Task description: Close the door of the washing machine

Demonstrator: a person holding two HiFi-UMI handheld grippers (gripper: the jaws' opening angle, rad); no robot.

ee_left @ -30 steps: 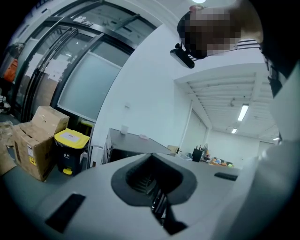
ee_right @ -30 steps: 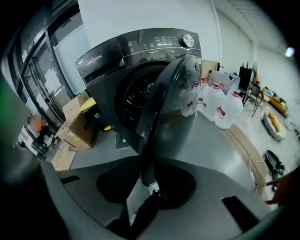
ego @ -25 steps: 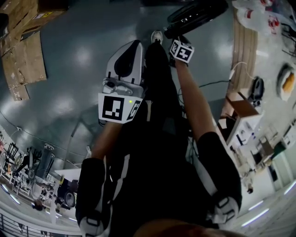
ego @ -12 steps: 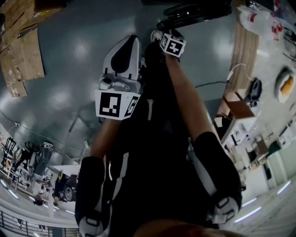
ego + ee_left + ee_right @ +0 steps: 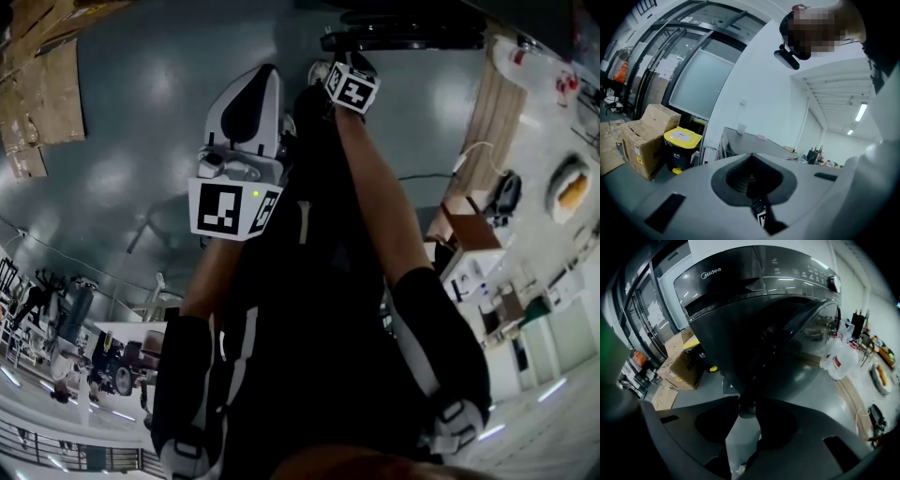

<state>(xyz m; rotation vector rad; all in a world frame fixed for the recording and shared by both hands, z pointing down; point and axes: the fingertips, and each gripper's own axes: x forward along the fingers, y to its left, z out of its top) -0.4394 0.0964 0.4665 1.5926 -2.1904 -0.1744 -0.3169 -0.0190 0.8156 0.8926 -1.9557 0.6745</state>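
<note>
The right gripper (image 5: 746,406) is holding its jaws wide, just now opening, pinching nothing. It is pointing at the washing machine (image 5: 740,296), whose door (image 5: 818,333) is looking not quite shut. Pushing flat and steady seems best.

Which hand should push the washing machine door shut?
Probably right. The right gripper points at the washing machine; its jaws have just been opening, holding nothing. The left gripper, jaws together, faces cardboard boxes.

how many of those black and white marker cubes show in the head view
2. The large cube is centre left, above the left forearm; the small cube is top centre, at the end of the right arm. The body could hide others.
</note>
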